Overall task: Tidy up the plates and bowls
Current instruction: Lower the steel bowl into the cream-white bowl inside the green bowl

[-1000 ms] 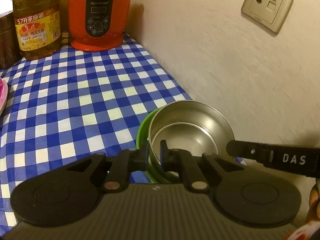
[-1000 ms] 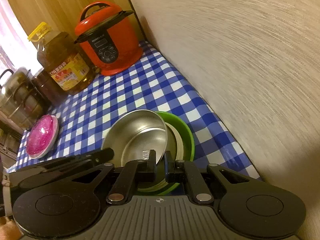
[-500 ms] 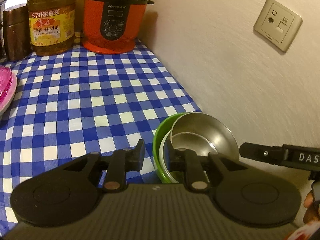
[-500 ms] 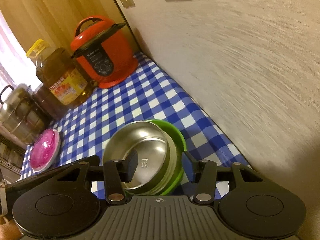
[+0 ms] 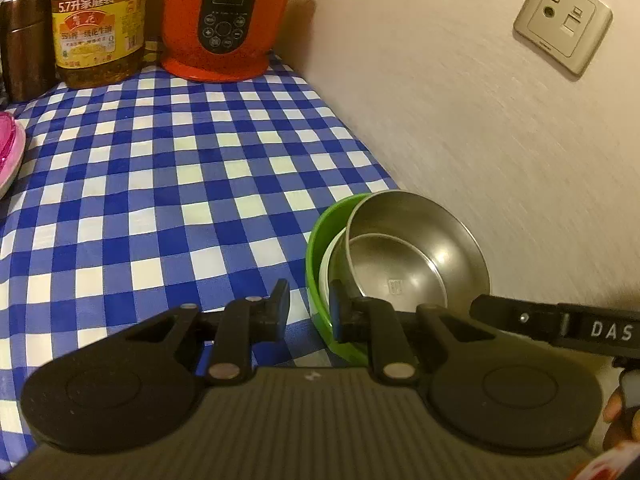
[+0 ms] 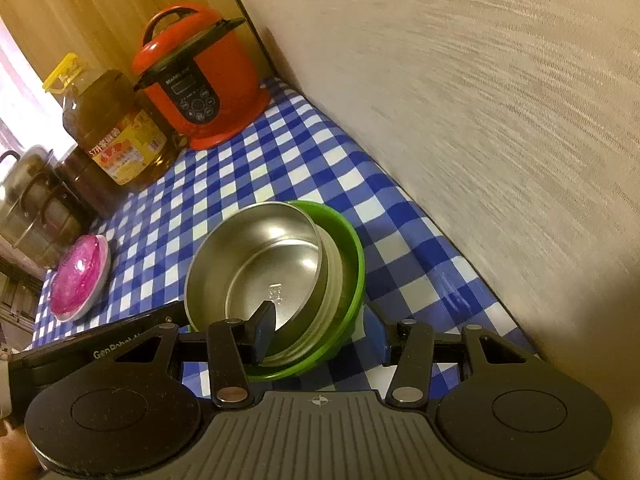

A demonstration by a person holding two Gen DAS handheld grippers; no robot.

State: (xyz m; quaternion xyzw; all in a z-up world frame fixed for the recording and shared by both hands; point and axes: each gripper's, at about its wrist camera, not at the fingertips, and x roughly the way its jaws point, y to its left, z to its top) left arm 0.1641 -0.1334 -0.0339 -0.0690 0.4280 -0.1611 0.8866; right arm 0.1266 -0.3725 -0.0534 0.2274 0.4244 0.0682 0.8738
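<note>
A steel bowl [image 5: 416, 248] [image 6: 260, 256] sits nested in a white bowl [image 5: 326, 264], which sits in a green bowl [image 5: 316, 240] [image 6: 352, 240] on the checked tablecloth by the wall. My left gripper [image 5: 308, 308] is slightly open. The green bowl's near rim lies between its fingers, and the pads do not press on it. My right gripper [image 6: 320, 334] stands wide open astride the stack's near edge. One finger is inside the steel bowl and the other outside the green one, clear of both. Each gripper's side shows as a black bar in the other view.
A red pressure cooker [image 5: 226, 20] [image 6: 200, 80] and a large oil bottle [image 5: 98, 28] [image 6: 112, 132] stand at the back. A pink domed item [image 6: 78, 276] lies at the left, with steel pots [image 6: 28, 200] beyond. The wall with a socket [image 5: 562, 20] runs along the right.
Both grippers were shut on the stack's rim a second ago. The right jaws have spread wide and the left have parted a little, so the bowls rest free.
</note>
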